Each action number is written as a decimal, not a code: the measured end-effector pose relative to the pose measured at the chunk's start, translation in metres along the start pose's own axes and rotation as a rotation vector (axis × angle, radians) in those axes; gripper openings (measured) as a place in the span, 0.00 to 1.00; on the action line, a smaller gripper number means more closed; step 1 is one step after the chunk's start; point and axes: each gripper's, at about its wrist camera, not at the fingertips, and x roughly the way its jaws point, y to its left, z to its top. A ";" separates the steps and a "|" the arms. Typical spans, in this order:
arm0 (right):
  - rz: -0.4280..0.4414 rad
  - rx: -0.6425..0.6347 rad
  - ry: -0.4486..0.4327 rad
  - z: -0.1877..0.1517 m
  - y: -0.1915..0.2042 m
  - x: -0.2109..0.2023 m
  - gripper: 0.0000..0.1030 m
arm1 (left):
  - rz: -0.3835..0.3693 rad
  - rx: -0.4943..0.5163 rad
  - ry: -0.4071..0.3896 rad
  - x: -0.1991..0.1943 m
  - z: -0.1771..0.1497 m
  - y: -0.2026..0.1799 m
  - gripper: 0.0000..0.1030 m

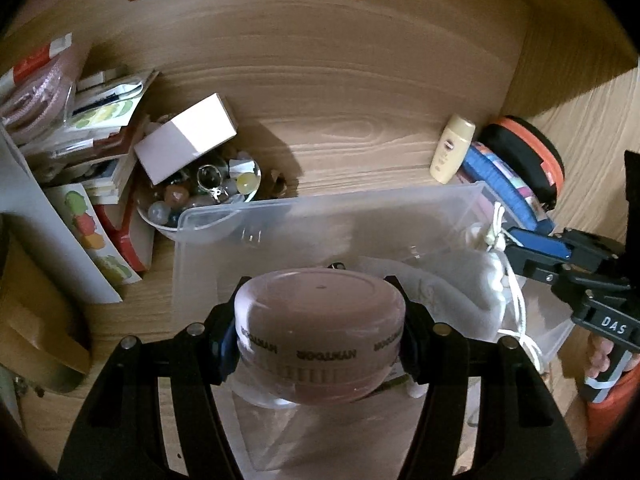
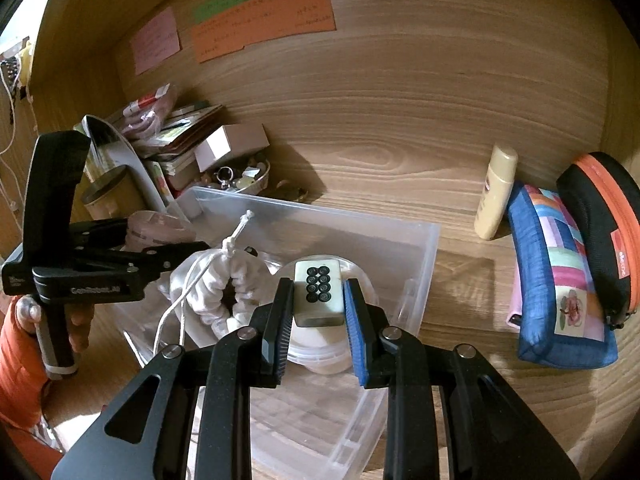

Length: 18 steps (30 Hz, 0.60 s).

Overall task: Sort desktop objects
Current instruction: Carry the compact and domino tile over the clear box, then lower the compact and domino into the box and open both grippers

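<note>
The left gripper (image 1: 320, 344) is clamping a pink lidded jar (image 1: 320, 320) by its sides over the near end of the clear plastic bin (image 1: 224, 216), while the right gripper (image 2: 318, 312) is pinching a mahjong tile (image 2: 319, 292) above a round white container (image 2: 320, 356) sitting in that bin. The jar is riding partly proud of the pads, so a tilt could be letting it slip and drop onto the white drawstring bag (image 2: 208, 292) lying just beside it. The bag's loose cord (image 2: 176, 304) is hanging by the left gripper's fingers and could be snagging them. The tile, if let go off-centre, could be glancing off the container's rim. The left wrist view is showing the bowl of marbles and trinkets (image 1: 200, 192) clearly but hiding the tile; the right wrist view is showing the tile's eight-circle face, the container and the patchwork pouch (image 2: 560, 280).
</note>
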 end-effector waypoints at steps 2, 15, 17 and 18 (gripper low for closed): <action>0.004 0.002 -0.001 0.000 -0.001 0.000 0.23 | 0.001 -0.001 0.001 0.002 0.001 0.000 0.61; 0.007 0.013 -0.014 -0.001 -0.002 0.000 0.23 | 0.035 0.004 -0.016 -0.001 0.004 -0.001 0.68; 0.004 0.013 -0.018 -0.001 -0.002 -0.002 0.24 | 0.040 0.008 -0.024 -0.004 0.005 -0.001 0.72; 0.001 0.014 -0.020 -0.001 -0.002 -0.002 0.26 | 0.039 0.010 -0.027 -0.006 0.006 -0.001 0.72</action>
